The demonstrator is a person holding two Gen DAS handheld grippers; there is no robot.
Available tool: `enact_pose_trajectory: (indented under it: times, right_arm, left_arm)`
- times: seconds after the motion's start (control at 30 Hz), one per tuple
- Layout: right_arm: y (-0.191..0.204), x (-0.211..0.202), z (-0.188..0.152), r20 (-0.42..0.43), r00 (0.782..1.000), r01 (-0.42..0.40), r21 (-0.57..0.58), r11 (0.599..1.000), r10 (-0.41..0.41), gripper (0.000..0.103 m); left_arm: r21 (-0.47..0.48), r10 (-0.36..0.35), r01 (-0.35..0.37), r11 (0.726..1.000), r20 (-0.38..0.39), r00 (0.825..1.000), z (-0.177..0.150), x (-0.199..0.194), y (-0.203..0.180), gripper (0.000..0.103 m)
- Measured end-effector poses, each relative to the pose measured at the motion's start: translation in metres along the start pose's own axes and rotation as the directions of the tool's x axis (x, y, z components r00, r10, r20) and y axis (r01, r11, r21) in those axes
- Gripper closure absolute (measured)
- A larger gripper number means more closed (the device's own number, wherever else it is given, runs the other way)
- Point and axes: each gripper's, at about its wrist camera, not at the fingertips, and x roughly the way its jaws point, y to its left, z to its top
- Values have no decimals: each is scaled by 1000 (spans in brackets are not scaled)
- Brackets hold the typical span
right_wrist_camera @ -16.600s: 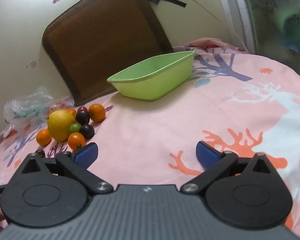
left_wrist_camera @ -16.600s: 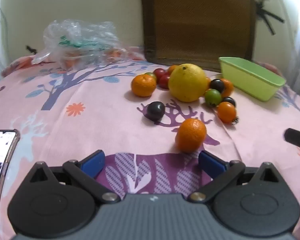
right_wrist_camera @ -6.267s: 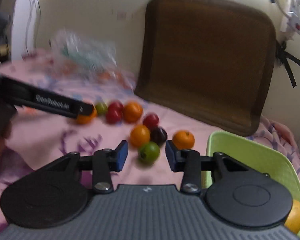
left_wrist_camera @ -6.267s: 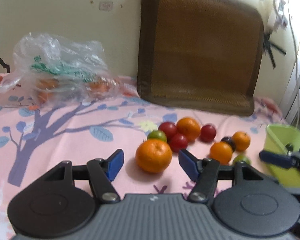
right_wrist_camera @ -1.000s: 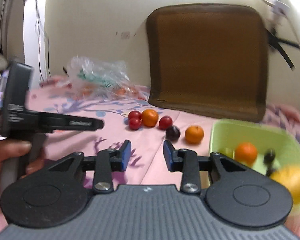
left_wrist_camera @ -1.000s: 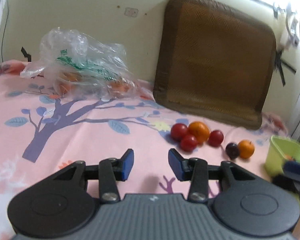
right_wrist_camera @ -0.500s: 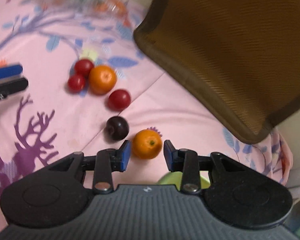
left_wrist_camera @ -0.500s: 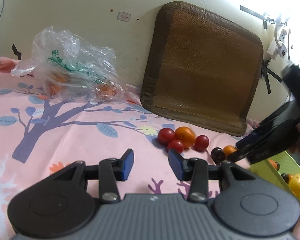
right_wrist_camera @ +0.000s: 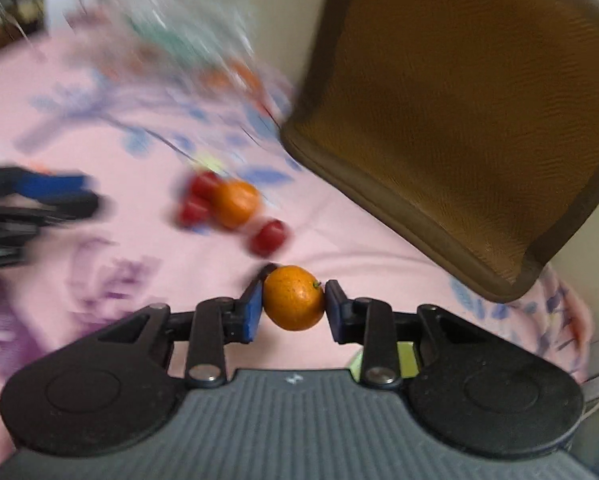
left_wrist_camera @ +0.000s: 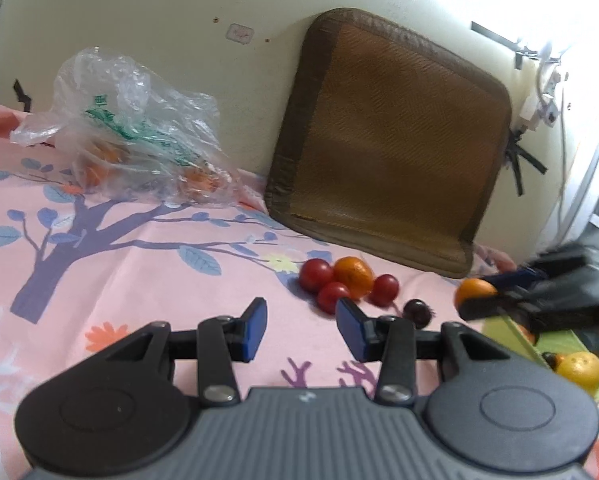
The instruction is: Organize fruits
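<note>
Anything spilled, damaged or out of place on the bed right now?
Nothing stands out. The right gripper holds a mandarin; the remaining fruit sits in a cluster on the sheet, and the green tray is upright with fruit inside.

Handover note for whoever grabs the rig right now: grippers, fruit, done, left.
Right gripper: shut on a small orange, lifted off the cloth.
Left gripper: open, empty, low over the pink cloth.
Green bin: already holds a yellow fruit and others.
Left on the cloth: three red tomatoes, one orange, one dark plum.
Next, probably: drop the held orange in the bin.
</note>
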Motion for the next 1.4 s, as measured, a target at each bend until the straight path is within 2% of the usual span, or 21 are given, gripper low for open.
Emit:
enact_pose_trajectory:
  times: [0.13, 0.23, 0.33, 0.43, 0.53, 0.67, 0.8, 0.83, 0.87, 0.97, 1.03, 1.13, 1.2, 1.23, 1.27, 1.33, 1.4]
  right_arm:
    - [32, -43, -46, 134, 989, -61, 16, 998, 58, 67]
    - [54, -49, -83, 172, 985, -42, 30, 999, 36, 67]
    - [71, -45, -111, 198, 979, 32, 59, 998, -43, 67]
    - [70, -47, -124, 229, 971, 37, 112, 993, -62, 61]
    - [62, -47, -130, 243, 969, 1, 171, 985, -44, 58]
    - [53, -43, -135, 252, 968, -53, 254, 966, -13, 57]
    - [59, -43, -139, 269, 963, -69, 279, 958, -9, 59]
    - [63, -44, -139, 275, 961, -71, 278, 958, -9, 65]
    - [64, -44, -140, 285, 959, -84, 274, 958, 3, 68]
    - [65, -50, -145, 300, 954, -68, 283, 957, -21, 69]
    - [59, -55, -148, 327, 944, -68, 297, 953, -34, 69]
    - [51, -72, -150, 389, 916, -37, 324, 945, -98, 69]
    - [43, -82, -153, 426, 895, -25, 351, 936, -136, 70]
    - [38, -86, -155, 442, 886, -38, 374, 927, -142, 72]
    - [34, -89, -157, 444, 878, -17, 397, 918, -176, 72]
    - [29, -93, -161, 441, 864, 41, 418, 907, -243, 72]
    - [20, -95, -165, 442, 856, 49, 449, 892, -270, 72]
  left_arm:
    - [69, -20, 22, 997, -19, 1000, -3, -1, -14, 65]
    - [58, -84, 89, 994, -88, 993, -8, 0, -24, 65]
    - [30, -186, 192, 981, -139, 973, -16, -8, -38, 65]
    - [0, -265, 270, 963, -195, 944, -25, -14, -50, 65]
    - [-26, -298, 300, 953, -237, 925, -33, -15, -57, 65]
    - [-42, -315, 316, 948, -260, 913, -37, -15, -64, 65]
    - [-14, -327, 337, 941, -288, 900, -42, -15, -79, 67]
    - [-7, -327, 341, 940, -304, 895, -44, -14, -83, 70]
    - [9, -315, 333, 943, -303, 899, -44, -15, -86, 70]
    - [26, -313, 336, 941, -302, 901, -40, -18, -95, 70]
    - [27, -334, 357, 934, -289, 897, -32, -20, -103, 70]
    - [58, -373, 400, 915, -262, 890, -17, -22, -122, 69]
    - [105, -367, 400, 911, -240, 899, -9, -21, -139, 69]
    - [119, -385, 422, 899, -248, 889, -5, -16, -148, 69]
    - [118, -396, 436, 892, -257, 881, -3, -12, -156, 69]
    - [132, -402, 445, 886, -261, 878, 0, -5, -172, 69]
    - [159, -403, 453, 877, -268, 875, 2, 3, -188, 69]
